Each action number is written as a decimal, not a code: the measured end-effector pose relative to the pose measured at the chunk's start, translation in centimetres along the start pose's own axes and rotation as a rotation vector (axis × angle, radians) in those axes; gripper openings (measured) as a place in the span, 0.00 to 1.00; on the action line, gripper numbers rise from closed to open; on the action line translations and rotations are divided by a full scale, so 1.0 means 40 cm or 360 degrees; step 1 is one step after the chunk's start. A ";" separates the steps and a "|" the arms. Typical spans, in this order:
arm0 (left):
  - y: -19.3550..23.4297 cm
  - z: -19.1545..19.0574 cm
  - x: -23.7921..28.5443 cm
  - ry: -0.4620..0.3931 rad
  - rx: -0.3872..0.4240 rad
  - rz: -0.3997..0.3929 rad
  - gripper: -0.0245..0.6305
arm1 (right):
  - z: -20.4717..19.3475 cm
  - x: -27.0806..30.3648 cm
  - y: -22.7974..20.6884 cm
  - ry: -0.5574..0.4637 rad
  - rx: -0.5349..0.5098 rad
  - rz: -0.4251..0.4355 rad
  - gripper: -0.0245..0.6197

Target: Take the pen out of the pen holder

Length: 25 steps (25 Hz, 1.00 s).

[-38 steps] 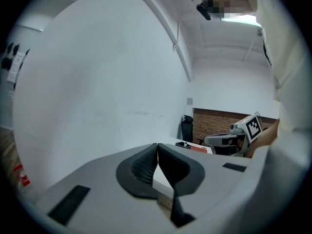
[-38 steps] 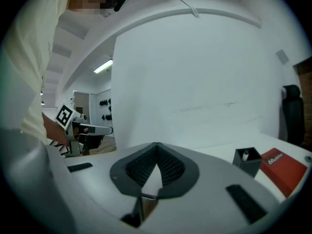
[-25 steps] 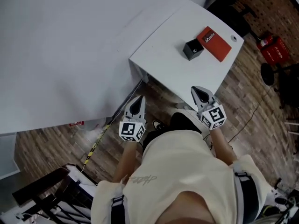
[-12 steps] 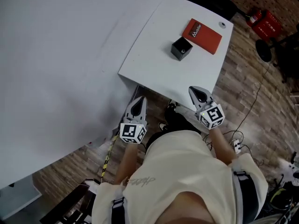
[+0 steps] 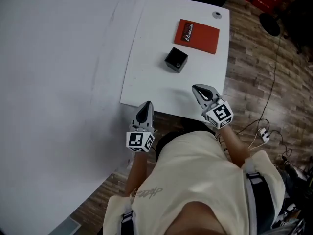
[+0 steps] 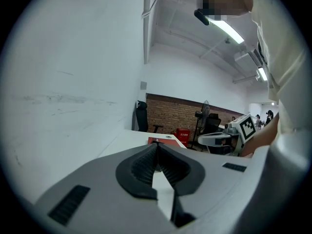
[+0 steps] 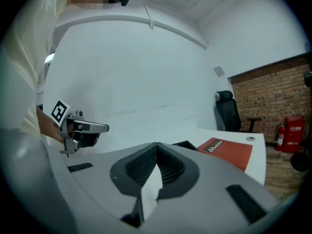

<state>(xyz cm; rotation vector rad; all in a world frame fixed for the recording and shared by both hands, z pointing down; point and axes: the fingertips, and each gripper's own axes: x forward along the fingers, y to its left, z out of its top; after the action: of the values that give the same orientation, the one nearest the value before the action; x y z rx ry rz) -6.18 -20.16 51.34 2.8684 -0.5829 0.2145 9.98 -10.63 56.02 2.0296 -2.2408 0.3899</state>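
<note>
A small black square pen holder [image 5: 176, 59] stands on the white table [image 5: 146, 82]; its dark rim [image 7: 186, 144] shows just beyond the jaws in the right gripper view. I cannot make out a pen in it. My left gripper [image 5: 145, 105] is shut and empty, just short of the table's near edge; its jaws [image 6: 157, 146] meet at the tip. My right gripper [image 5: 196, 88] is over the near edge, below and to the right of the holder, also shut [image 7: 157, 145] with nothing in it.
A red book [image 5: 197, 36] lies past the holder, with a round cable port [image 5: 216, 15] near the far corner. A white wall [image 5: 54, 82] runs along the left. Cables and a power strip [image 5: 264, 131] lie on the wooden floor at the right. A black office chair [image 7: 226, 112] stands behind the table.
Both grippers have moved forward to the table. The right one now reaches over its near edge. The table and holder sit closer and more squarely ahead.
</note>
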 end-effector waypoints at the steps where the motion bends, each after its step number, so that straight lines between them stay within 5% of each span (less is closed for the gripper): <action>1: -0.004 0.005 0.027 0.0000 0.0008 -0.0029 0.07 | 0.000 -0.002 -0.012 0.0002 0.0004 -0.0015 0.05; 18: -0.101 0.031 0.250 0.0112 0.0161 -0.0647 0.07 | 0.029 -0.096 -0.075 -0.0023 0.0087 -0.0510 0.05; 25: -0.100 0.019 0.292 0.0172 0.0200 -0.0795 0.07 | 0.050 -0.102 -0.060 -0.0040 0.0097 -0.0653 0.05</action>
<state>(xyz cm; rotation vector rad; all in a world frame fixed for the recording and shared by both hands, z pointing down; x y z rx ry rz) 6.15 -21.04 52.07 2.9827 0.1785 0.3282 13.01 -7.39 53.43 2.4577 -1.7737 0.3962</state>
